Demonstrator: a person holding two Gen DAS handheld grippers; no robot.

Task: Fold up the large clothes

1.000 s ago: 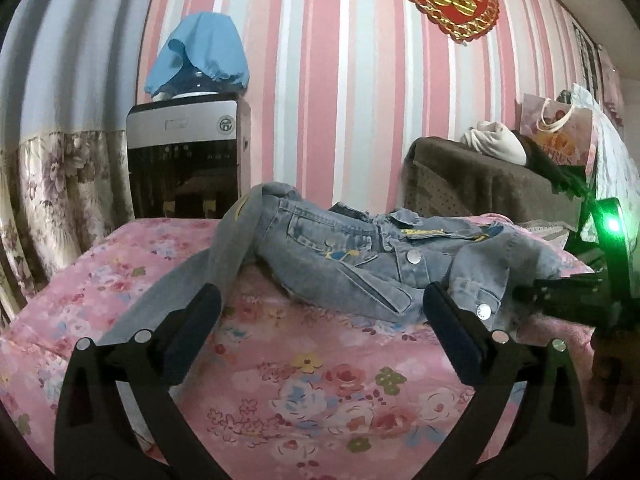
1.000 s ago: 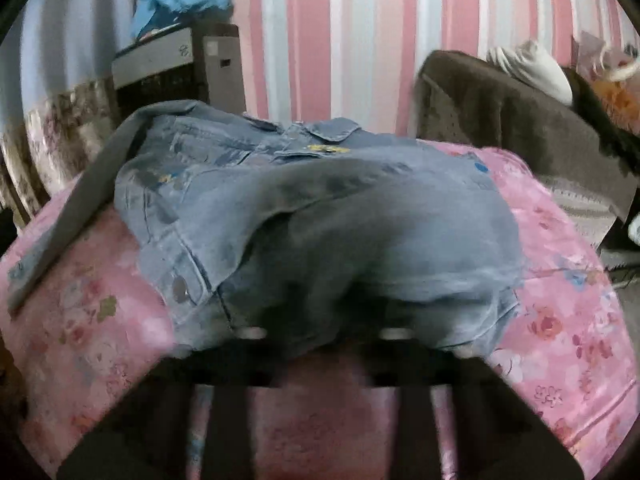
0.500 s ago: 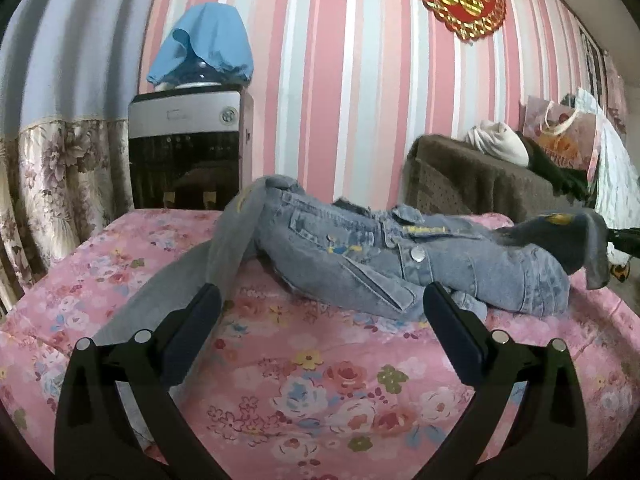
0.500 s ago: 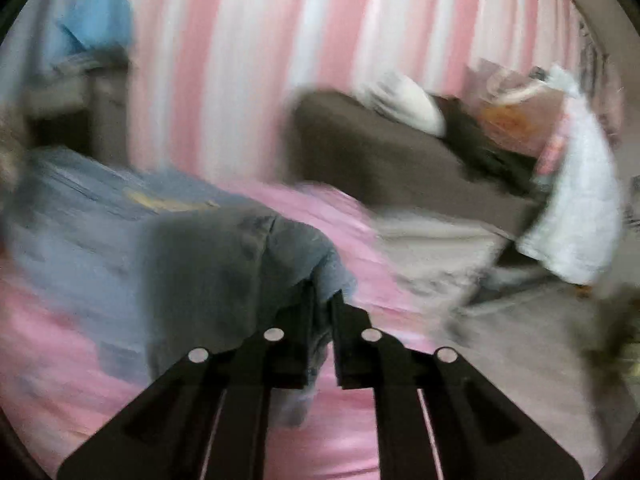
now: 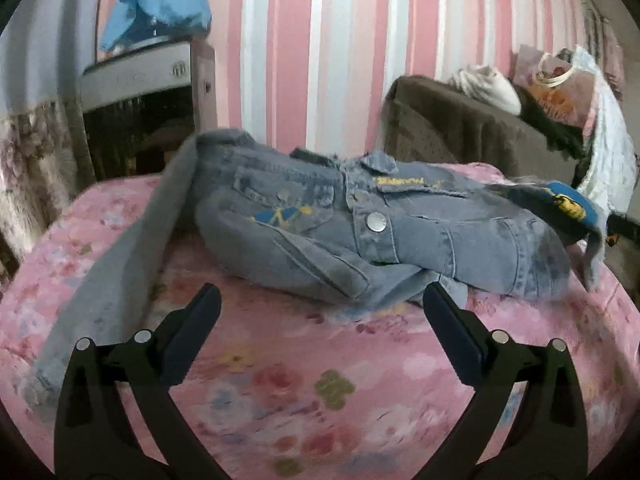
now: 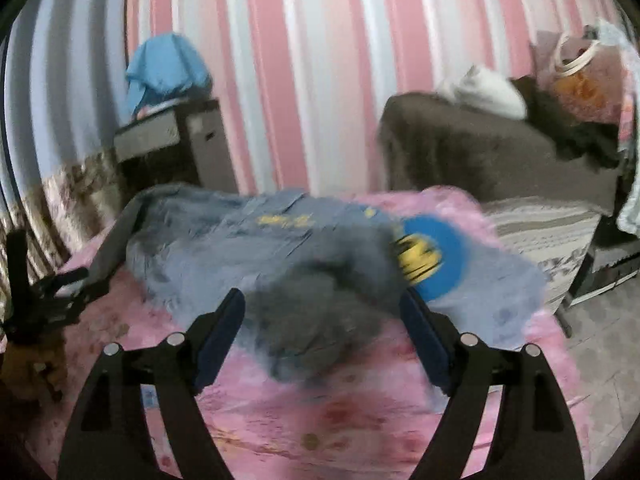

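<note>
A blue denim jacket (image 5: 360, 232) lies crumpled across a pink floral bedspread (image 5: 280, 392), one grey sleeve (image 5: 120, 264) trailing to the left front. My left gripper (image 5: 322, 300) hangs open just in front of the jacket's hem with nothing between its fingers. In the right wrist view the jacket's right side (image 6: 312, 312) lies blurred, with a round blue and yellow patch (image 6: 428, 260) on its turned-over cloth. My right gripper (image 6: 322, 300) is opening, its jaws wide; denim lies between the fingers but the pads do not press on it.
A water dispenser (image 5: 144, 116) with a blue cloth (image 5: 160, 0) over its bottle stands behind the bed at the left. A brown-covered seat (image 5: 472, 136) with a white garment and a bag stands at the back right. Bare floor (image 6: 600, 340) lies right of the bed.
The right gripper, shut on the jacket's sleeve end, drew it out to the right and up, then let go with jaws spreading wide. The left gripper moved in closer to the jacket.
</note>
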